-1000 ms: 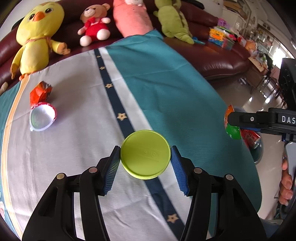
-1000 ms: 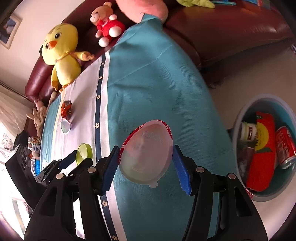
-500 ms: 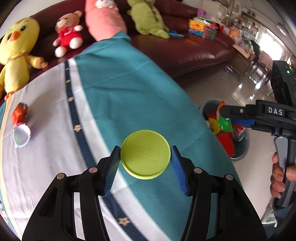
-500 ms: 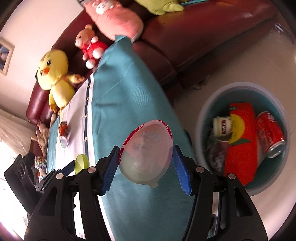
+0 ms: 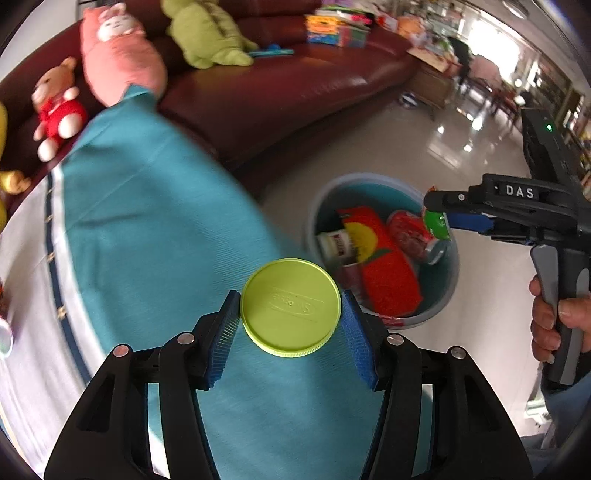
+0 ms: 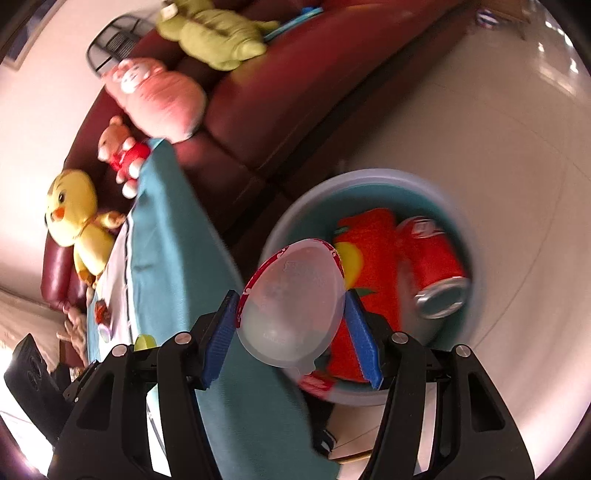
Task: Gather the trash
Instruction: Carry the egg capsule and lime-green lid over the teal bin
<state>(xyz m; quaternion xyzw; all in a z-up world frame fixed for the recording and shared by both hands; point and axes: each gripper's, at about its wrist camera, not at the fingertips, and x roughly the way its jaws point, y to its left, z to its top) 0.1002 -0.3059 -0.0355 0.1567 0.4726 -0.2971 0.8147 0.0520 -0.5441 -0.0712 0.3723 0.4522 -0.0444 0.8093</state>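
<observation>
My left gripper [image 5: 290,325] is shut on a round lime-green lid [image 5: 290,307], held above the teal tablecloth [image 5: 147,221] near its right edge. My right gripper [image 6: 291,328] is shut on a clear egg-shaped plastic cup with a red rim [image 6: 290,302], held over the near side of the grey trash bin [image 6: 373,177]. The bin [image 5: 369,182] stands on the floor right of the table and holds a red packet [image 5: 384,266], a red can [image 6: 430,258] and a small jar [image 5: 334,245]. The right gripper also shows in the left wrist view [image 5: 439,218].
A dark red sofa [image 5: 280,92] with plush toys runs behind the table: a pink one [image 5: 118,55], a green one [image 5: 207,33], a small bear [image 5: 55,107], a yellow chick [image 6: 74,214]. A crumpled red wrapper [image 6: 100,309] and a small cup [image 6: 104,331] lie on the cloth's far left.
Both grippers have swung right, from over the tablecloth toward the bin, each keeping its object. The right gripper now hangs over the bin; the left is near the table's edge.
</observation>
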